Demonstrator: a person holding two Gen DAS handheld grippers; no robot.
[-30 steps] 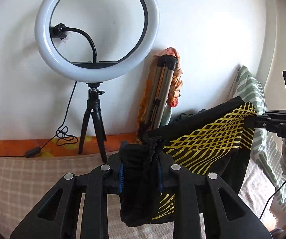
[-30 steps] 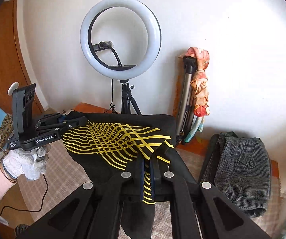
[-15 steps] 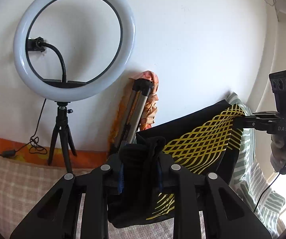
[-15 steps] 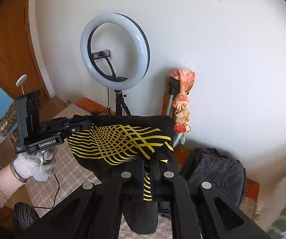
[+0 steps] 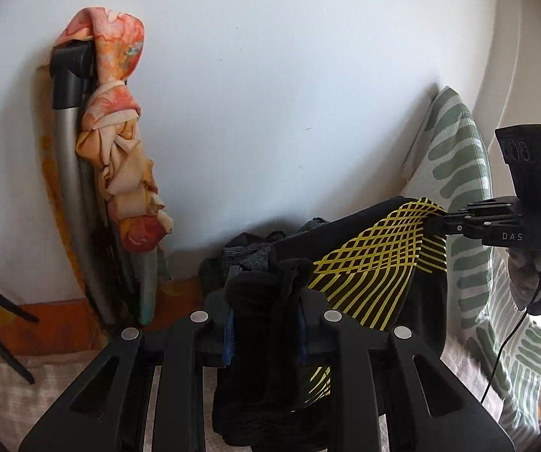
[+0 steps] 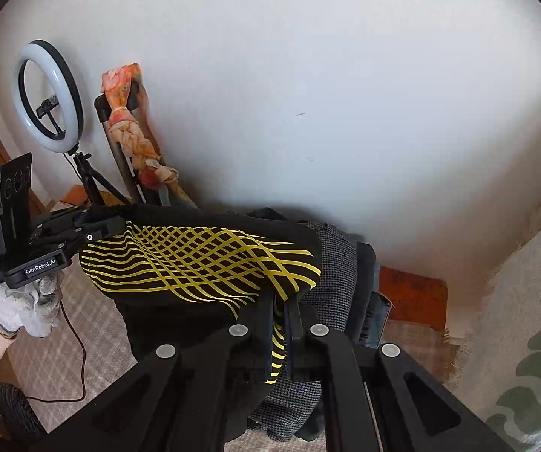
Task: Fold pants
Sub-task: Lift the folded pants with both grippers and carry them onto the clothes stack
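One pair of black pants (image 6: 202, 263) with a yellow lattice print hung in the air between my two claws, stretched fairly flat above the checked bed cover (image 6: 81, 324) and near the white wall (image 6: 345, 94). Behind them lay one stack of folded clothes (image 6: 336, 260), a grey houndstooth piece uppermost; how many pieces it held I could not tell. I judged the pants light and soft, a thin knit that would sag and slide unless kept taut, so the hold belonged at the corners of one edge, where the cloth was doubled. One tripod (image 5: 68, 158) wrapped in one orange scarf (image 5: 119, 120) leaned on the wall, and one ring light (image 6: 48, 90) stood left of it. One green-leafed pillow (image 5: 455, 158) sat at the right. My left claw (image 5: 264, 316) was closed on a thick bunched wad of the black cloth. My right claw (image 6: 278, 324) was pinched nearly together on a thin printed edge.
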